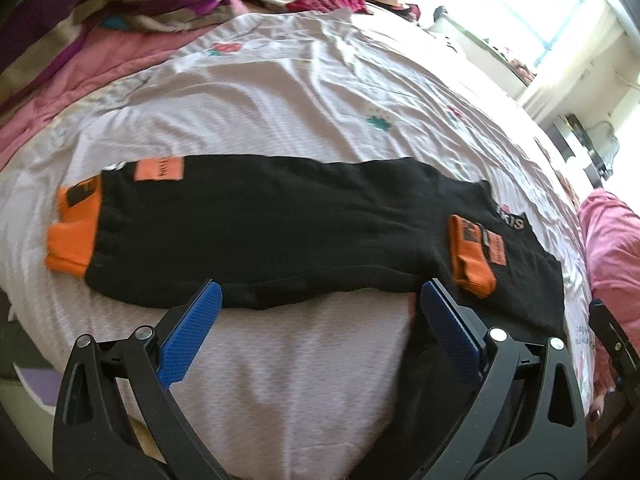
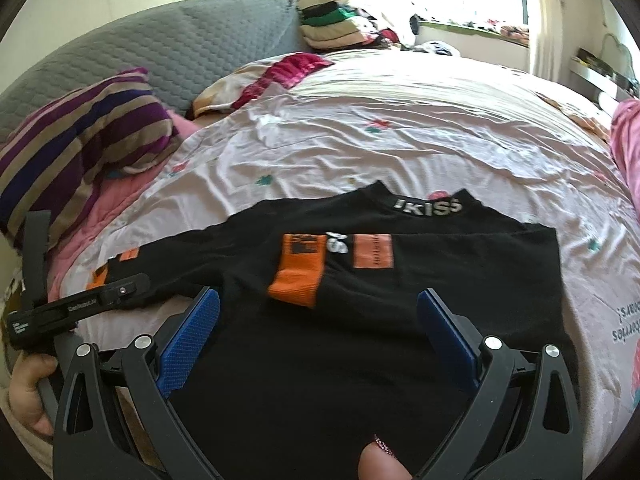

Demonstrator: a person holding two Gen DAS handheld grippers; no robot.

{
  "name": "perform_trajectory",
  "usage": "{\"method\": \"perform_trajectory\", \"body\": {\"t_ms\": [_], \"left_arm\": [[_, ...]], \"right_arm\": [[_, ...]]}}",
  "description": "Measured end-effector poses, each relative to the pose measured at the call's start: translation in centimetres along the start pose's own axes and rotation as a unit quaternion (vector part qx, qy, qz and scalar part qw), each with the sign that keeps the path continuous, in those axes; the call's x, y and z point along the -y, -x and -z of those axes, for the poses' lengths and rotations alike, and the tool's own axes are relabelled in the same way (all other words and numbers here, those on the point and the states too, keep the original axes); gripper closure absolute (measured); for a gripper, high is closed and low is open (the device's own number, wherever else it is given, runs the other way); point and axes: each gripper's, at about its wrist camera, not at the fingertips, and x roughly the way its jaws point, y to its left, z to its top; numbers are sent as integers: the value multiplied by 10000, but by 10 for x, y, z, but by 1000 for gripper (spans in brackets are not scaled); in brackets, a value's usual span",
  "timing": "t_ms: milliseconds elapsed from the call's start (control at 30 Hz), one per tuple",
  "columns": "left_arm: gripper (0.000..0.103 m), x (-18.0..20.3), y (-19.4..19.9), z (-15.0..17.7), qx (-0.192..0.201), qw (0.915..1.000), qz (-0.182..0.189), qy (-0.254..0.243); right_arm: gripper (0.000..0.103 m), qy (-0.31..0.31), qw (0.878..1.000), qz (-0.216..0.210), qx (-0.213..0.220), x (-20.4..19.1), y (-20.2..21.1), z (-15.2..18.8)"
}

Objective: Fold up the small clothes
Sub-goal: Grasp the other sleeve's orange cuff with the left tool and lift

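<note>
A small black top (image 1: 260, 224) with orange cuffs lies flat on the bed sheet (image 1: 280, 92). One sleeve stretches left and ends in an orange cuff (image 1: 72, 236). The other sleeve is folded over the body, its orange cuff (image 1: 472, 258) lying on the black cloth. My left gripper (image 1: 320, 300) is open and empty at the stretched sleeve's near edge. In the right wrist view the top (image 2: 320, 340) fills the foreground, with the folded cuff (image 2: 298, 274) and the collar (image 2: 428, 206). My right gripper (image 2: 318, 308) is open and empty above the top's body.
A striped pillow (image 2: 80, 152) and a grey quilted headboard (image 2: 180, 52) are at the left. A stack of folded clothes (image 2: 332, 28) sits at the far end of the bed. A pink blanket (image 1: 612, 240) lies at the right. The left gripper's body (image 2: 76, 304) shows at the right wrist view's left.
</note>
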Motion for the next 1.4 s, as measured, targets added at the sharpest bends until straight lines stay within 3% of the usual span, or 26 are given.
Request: {"method": "perform_trajectory", "body": {"t_ms": [467, 900, 1200, 1400], "left_arm": [[10, -71, 12, 11, 67, 9963, -291, 801], [11, -125, 21, 16, 537, 9837, -178, 1705], [44, -142, 14, 8, 729, 9769, -163, 2001], [59, -150, 11, 2, 792, 9739, -120, 2122]], "right_arm": [[5, 575, 9976, -290, -253, -57, -27, 0], [5, 829, 9945, -332, -550, -84, -45, 10], [5, 698, 9957, -250, -552, -74, -44, 10], [5, 575, 9964, -230, -581, -66, -44, 14]]}}
